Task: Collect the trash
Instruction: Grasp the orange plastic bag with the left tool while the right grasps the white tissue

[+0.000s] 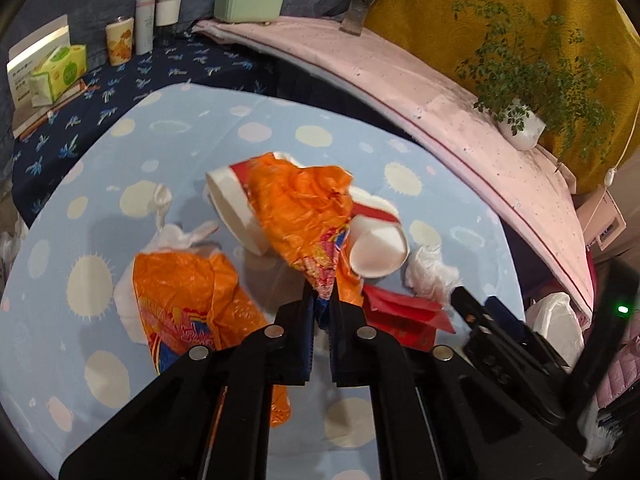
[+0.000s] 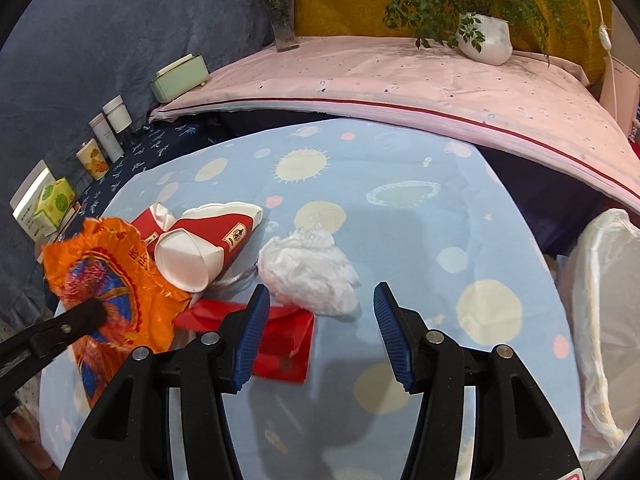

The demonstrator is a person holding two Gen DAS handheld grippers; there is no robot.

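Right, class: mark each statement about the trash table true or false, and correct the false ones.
1. The left claw is shut on an orange bag. True.
2. The right claw grips the white wad. False: it is open and holds nothing.
3. A red envelope lies on the tablecloth. True.
4. The paper cups stand upright. False: they lie on their sides.
5. The potted plant sits on the blue tablecloth. False: it is on the pink cloth behind.
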